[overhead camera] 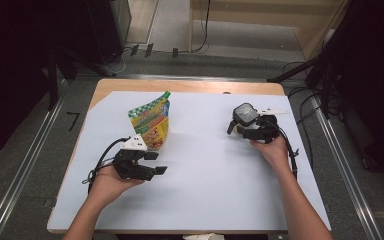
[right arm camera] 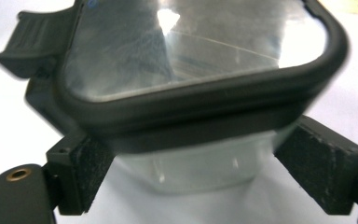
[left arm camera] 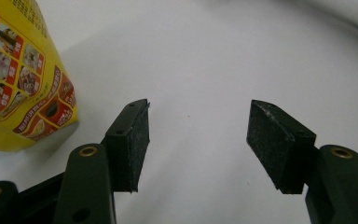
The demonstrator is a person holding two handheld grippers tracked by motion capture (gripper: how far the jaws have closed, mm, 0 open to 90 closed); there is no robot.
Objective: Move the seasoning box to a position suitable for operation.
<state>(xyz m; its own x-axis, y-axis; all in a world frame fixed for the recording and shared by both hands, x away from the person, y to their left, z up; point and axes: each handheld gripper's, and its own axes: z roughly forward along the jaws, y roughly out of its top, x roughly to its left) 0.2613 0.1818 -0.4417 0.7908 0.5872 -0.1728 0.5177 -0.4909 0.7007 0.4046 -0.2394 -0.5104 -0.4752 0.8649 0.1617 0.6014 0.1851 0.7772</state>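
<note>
I have the right tongs (overhead camera: 243, 129) in the upper right of the high frame, set around a clear container with a dark-rimmed lid (overhead camera: 244, 115). In the right gripper view the container (right arm camera: 200, 88) looms across the top and middle of the frame, its transparent body between the two pads (right arm camera: 86, 175). The left pad looks to be against the wall just under the lid's rim; the right pad sits close beside it, and I cannot tell whether it touches. So I read these tongs as narrowed about the container, grip not confirmed.

The left tongs (overhead camera: 156, 162) are at lower left of the high frame, spread wide and holding nothing. In the left gripper view bare white counter (left arm camera: 223, 56) shows between the pads, and the yellow printed pouch (left arm camera: 23, 79) sits at the far left of that frame, apart from the jaw beside it. From above, the pouch (overhead camera: 152, 122) stands upright just above the left tongs, left of centre.

My worries from here:
- The pads bear on a smooth, clear wall just below an overhanging lid. If only one pad bites, I judge the container may swivel or slip out when lifted.
- Squeezing harder could flex the wall or pop the lid's latch tab (right arm camera: 35, 46).
- The pouch is light and tall; a careless sweep of the left tongs could topple it.
</note>
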